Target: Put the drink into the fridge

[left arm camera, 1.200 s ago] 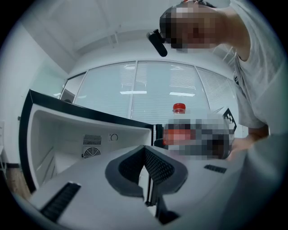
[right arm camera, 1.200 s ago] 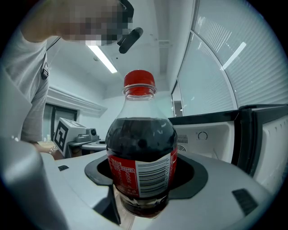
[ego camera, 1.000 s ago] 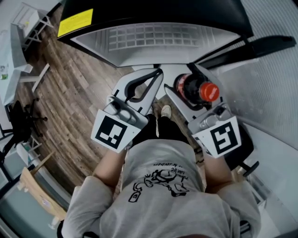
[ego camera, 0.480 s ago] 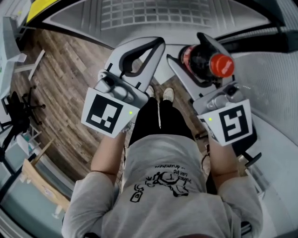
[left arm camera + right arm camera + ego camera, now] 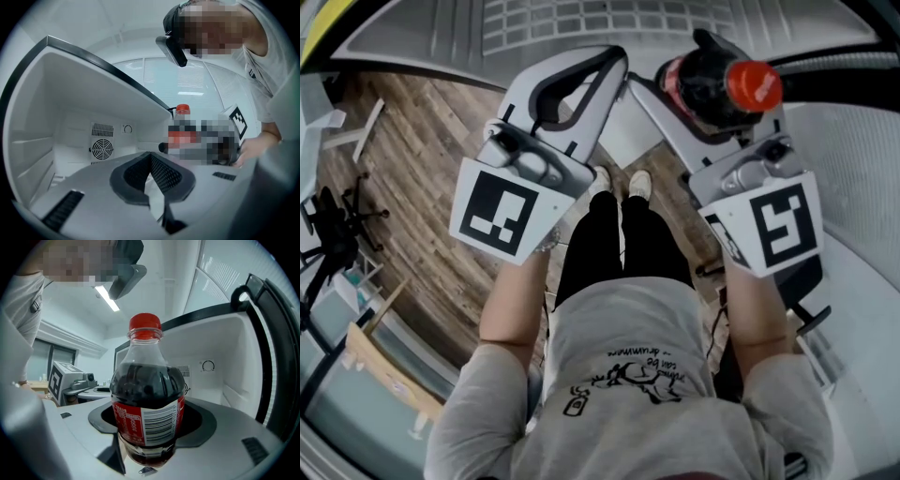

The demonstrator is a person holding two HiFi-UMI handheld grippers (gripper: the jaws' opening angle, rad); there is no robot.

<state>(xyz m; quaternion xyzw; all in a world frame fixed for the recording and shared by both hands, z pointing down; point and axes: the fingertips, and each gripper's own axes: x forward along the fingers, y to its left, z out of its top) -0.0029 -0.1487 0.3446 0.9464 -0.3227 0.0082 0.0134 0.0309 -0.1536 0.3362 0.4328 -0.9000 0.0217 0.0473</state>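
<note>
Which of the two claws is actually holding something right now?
The right claw: it grips a clear plastic cola bottle with a red cap. The left claw is shut with nothing between its jaws.

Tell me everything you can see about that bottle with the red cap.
The bottle is clear plastic, nearly full of dark drink, with a red screw cap and a red label bearing a barcode. It stands upright, clamped at its lower body between the right gripper's jaws, held in front of the open fridge.
</note>
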